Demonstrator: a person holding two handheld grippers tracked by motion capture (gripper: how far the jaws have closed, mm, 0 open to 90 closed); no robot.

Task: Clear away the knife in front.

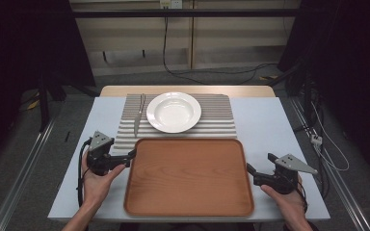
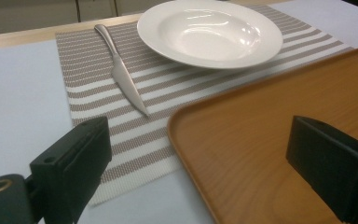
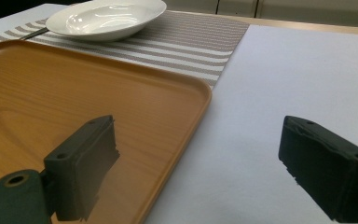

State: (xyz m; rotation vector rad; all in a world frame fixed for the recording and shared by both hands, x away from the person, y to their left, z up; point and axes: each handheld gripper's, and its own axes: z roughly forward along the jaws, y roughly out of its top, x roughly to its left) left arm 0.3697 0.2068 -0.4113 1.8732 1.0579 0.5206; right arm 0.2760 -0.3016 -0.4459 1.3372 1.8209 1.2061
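An empty wooden tray (image 1: pixel 188 178) lies at the table's near middle. Behind it a striped placemat (image 1: pixel 217 115) carries a white deep plate (image 1: pixel 173 111), with a steel knife (image 1: pixel 138 115) to the plate's left. My left gripper (image 1: pixel 127 159) is open at the tray's left edge; in the left gripper view (image 2: pixel 200 163) the tray's rim (image 2: pixel 186 140) runs between the jaws, untouched. My right gripper (image 1: pixel 261 163) is open at the tray's right edge, and the right gripper view (image 3: pixel 205 163) shows the rim (image 3: pixel 200 102) between its jaws.
The white table (image 1: pixel 265 120) has bare strips left and right of the tray. A wooden band (image 1: pixel 188 90) runs along its far edge. Cables trail over the grey floor (image 1: pixel 212 74) beyond, and metal rails flank the table.
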